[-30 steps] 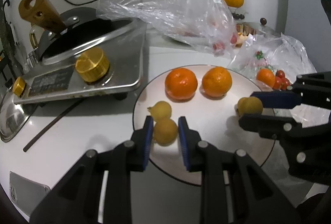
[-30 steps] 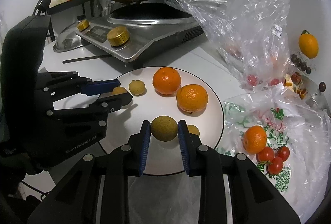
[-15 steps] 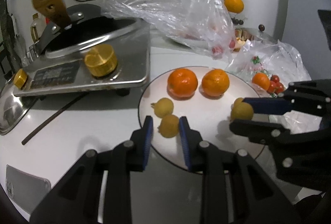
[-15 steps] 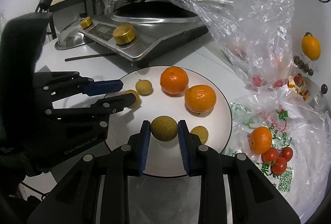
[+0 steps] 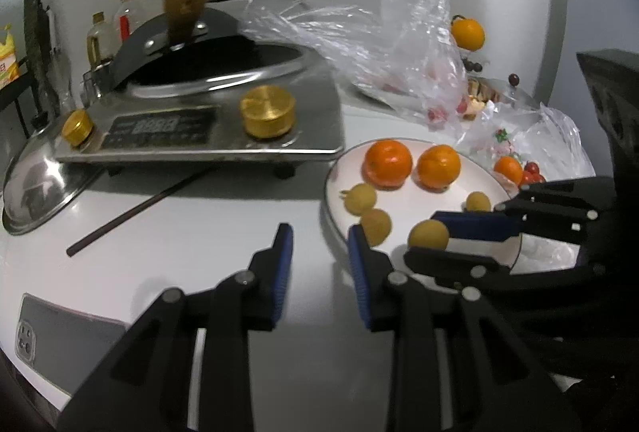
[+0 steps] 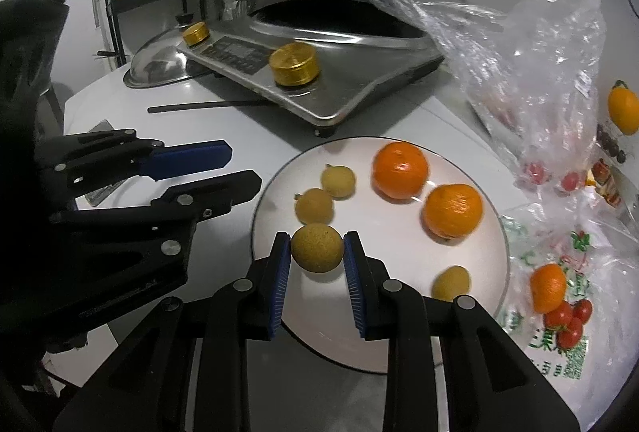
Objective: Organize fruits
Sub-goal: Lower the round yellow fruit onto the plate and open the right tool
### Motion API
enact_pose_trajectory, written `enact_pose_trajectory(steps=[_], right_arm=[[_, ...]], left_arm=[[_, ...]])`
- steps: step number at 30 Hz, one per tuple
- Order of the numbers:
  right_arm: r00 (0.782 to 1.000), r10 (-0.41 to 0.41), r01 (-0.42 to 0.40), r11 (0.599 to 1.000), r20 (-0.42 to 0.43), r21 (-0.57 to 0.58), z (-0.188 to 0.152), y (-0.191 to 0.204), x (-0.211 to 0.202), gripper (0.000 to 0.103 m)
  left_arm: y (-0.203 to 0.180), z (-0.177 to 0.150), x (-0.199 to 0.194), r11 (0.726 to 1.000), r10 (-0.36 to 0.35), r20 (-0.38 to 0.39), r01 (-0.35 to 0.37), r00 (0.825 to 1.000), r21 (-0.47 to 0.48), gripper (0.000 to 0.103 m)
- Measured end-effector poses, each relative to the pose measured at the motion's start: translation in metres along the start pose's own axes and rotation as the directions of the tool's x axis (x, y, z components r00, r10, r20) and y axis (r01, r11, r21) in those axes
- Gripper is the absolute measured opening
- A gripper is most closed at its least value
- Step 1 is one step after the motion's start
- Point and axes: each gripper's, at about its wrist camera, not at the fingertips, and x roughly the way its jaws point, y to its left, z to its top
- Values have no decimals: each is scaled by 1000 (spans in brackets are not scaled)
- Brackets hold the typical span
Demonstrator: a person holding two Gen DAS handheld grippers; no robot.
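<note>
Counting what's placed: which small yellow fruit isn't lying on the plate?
The yellow fruit clamped in the right gripper; the other three lie on the plate.

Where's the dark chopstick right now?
In the left wrist view the dark chopstick lies on the white table, left of the plate. It runs diagonally from under the front edge of the steel cooker out toward the left gripper.

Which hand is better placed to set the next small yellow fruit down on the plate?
Right. The right gripper already grips a small yellow fruit over the plate. The left gripper is empty, off the plate's edge.
</note>
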Motion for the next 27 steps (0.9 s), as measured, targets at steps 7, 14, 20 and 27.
enact_pose_trajectory(steps=[7,14,20,27], right_arm=[[1000,20,-19,999,-21,45,5,5,13,29],[998,46,-40,991,-47,132,6,-5,22,29],[997,50,-42,988,-53,147,3,-7,21,29],[998,46,-39,989,-53,143,1,-7,18,29]], left_arm=[[16,-6,-3,1000,3,-1,-3,1000,-24,32],[24,-9,-4,999,-1,1,1,1000,-41,33],[22,-9,-7,999,-8,15,9,1000,-45,46],[15,-7,-14,999,-7,23,8,1000,-43,53]])
